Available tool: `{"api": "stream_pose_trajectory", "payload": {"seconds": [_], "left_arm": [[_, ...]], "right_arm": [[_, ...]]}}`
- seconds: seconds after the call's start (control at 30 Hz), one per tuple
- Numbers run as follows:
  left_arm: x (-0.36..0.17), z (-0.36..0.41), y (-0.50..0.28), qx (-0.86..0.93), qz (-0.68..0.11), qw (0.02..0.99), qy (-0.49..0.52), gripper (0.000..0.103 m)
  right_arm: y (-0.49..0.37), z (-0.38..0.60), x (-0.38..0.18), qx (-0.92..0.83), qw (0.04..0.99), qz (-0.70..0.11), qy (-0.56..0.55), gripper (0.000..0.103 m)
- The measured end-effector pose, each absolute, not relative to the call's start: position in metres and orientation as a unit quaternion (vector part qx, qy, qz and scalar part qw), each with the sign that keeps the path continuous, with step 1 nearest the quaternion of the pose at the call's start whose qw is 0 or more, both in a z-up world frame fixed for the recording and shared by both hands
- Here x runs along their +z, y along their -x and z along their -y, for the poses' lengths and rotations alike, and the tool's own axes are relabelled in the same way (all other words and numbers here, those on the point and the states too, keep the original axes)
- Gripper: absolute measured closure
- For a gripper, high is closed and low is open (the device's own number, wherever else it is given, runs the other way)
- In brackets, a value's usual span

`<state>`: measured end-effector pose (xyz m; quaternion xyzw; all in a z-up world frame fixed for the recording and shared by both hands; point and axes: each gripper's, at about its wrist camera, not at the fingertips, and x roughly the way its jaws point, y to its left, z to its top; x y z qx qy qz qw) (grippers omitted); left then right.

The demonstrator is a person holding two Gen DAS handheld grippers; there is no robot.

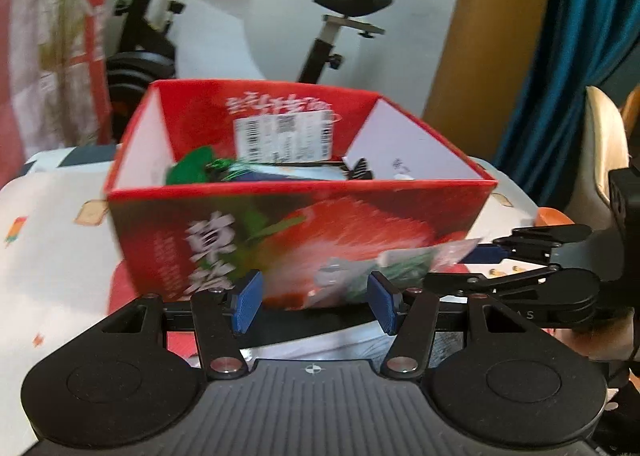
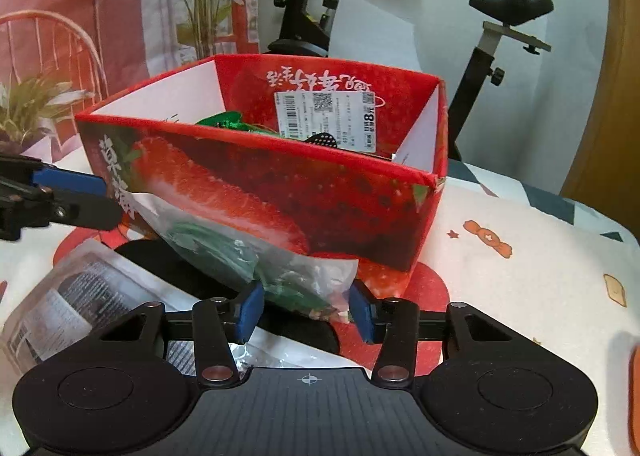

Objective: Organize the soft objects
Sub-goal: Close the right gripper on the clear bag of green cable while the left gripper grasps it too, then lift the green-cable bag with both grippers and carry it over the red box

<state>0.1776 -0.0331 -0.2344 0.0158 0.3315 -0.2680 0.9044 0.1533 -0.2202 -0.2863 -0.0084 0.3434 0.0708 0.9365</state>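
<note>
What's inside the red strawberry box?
In the red strawberry box: a shiny green item, a black dotted piece, something blue. The near wall hides the box floor and anything lower.

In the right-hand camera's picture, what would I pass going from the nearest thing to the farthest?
Right tool → clear bag of green stuff between its pads → red strawberry box → exercise bike at the back.

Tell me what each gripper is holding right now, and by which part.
The right gripper pinches the clear packet with green contents by its near lower end. The left gripper holds nothing; its jaws stand open before the red strawberry box.
</note>
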Motion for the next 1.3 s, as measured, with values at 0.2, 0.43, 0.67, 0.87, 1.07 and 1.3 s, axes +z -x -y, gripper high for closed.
{"api": "stream_pose_trajectory", "payload": {"seconds": [0.2, 0.43, 0.67, 0.87, 1.07, 1.3], "left_arm": [[-0.241, 0.055, -0.192, -0.297, -0.327, 0.896, -0.045, 0.043], [-0.248, 0.066, -0.195, -0.318, -0.329, 0.887, -0.067, 0.043], [-0.262, 0.075, -0.199, -0.319, -0.347, 0.878, -0.086, 0.043], [-0.267, 0.081, -0.201, -0.325, -0.354, 0.872, -0.090, 0.043], [-0.267, 0.085, -0.201, -0.311, -0.353, 0.877, -0.102, 0.067], [-0.257, 0.077, -0.200, -0.301, -0.348, 0.884, -0.081, 0.072]], "right_arm": [[-0.156, 0.226, -0.287, 0.072, 0.935, -0.347, -0.005, 0.065], [-0.157, 0.230, -0.288, 0.071, 0.934, -0.350, -0.023, 0.066], [-0.158, 0.232, -0.291, 0.061, 0.933, -0.350, -0.047, 0.066], [-0.155, 0.238, -0.295, 0.053, 0.933, -0.346, -0.086, 0.066], [-0.150, 0.237, -0.293, 0.060, 0.936, -0.335, -0.094, 0.081], [-0.145, 0.240, -0.283, 0.060, 0.941, -0.319, -0.100, 0.086]]}}
